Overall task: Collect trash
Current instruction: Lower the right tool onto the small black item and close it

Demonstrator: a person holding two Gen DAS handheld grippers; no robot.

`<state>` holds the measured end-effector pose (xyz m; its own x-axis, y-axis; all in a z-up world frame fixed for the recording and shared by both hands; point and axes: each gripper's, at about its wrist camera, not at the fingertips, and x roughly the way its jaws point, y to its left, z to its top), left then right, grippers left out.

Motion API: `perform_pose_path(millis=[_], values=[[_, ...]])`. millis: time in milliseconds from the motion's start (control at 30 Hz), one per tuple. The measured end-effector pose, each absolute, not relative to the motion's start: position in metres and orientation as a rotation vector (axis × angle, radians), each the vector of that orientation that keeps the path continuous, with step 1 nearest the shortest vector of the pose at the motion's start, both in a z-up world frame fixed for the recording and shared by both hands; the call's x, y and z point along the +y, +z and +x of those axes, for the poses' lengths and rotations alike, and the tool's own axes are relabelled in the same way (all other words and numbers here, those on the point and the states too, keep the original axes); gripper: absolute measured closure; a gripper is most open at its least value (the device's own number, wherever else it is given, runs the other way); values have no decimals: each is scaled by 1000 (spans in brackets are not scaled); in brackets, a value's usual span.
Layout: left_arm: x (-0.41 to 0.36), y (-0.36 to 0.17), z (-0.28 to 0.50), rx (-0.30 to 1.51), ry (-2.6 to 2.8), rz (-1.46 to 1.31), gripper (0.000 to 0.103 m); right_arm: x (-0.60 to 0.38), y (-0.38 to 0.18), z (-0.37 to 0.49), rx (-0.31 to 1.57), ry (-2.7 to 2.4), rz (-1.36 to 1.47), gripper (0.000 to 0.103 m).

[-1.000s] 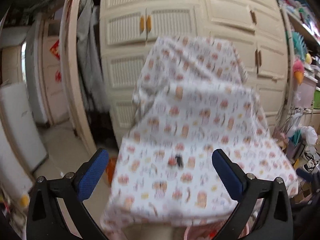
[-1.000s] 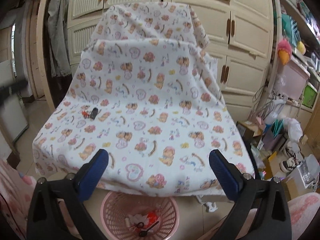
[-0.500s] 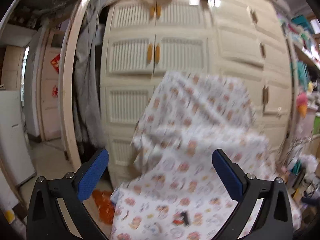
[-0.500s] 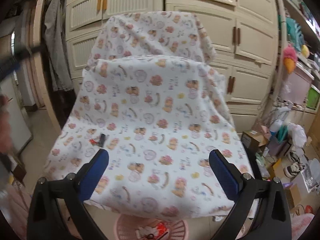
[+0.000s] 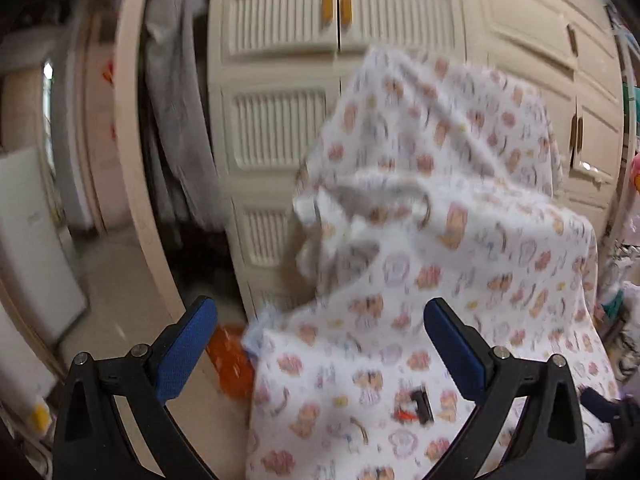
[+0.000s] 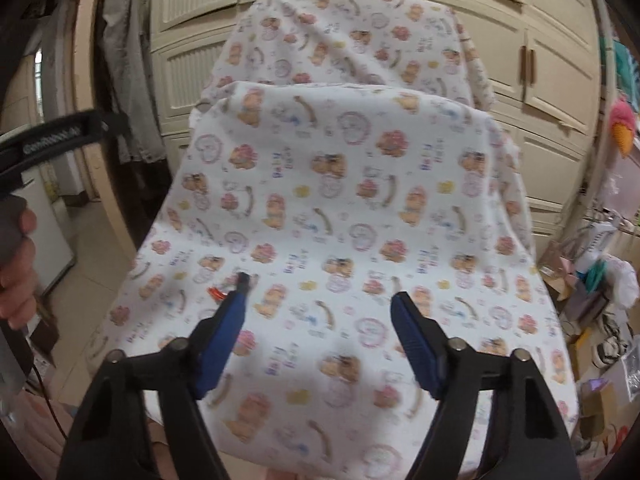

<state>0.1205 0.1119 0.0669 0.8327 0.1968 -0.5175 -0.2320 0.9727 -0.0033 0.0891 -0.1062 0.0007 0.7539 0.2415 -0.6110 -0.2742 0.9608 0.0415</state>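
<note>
A small black and red piece of trash lies on a white cloth printed with bears that drapes a tall shape. In the right wrist view the same trash sits just past my right gripper's left fingertip. My left gripper is open and empty, above and left of the trash. My right gripper is open and empty, low over the cloth. The left gripper's body and the hand holding it show at the left edge.
Cream louvred wardrobe doors stand behind the cloth. Grey clothes hang at the left. An orange object lies on the floor by the cloth's left edge. Cluttered boxes and bags fill the right side.
The right gripper has moved forward and down toward the cloth; the pink basket below has left its view. The left gripper tilted up, then back down, and the trash shows nearer its right finger.
</note>
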Motion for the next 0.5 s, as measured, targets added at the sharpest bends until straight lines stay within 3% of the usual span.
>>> perform_pose_path(millis=[200, 333, 500], values=[[146, 46, 130, 701, 240, -199, 15, -72, -15, 109, 746, 426, -67, 60], [160, 36, 132, 761, 154, -308, 17, -40, -35, 126, 796, 468, -142, 63], [159, 23, 140, 831, 151, -297, 33, -22, -65, 147, 875, 457, -131, 71]])
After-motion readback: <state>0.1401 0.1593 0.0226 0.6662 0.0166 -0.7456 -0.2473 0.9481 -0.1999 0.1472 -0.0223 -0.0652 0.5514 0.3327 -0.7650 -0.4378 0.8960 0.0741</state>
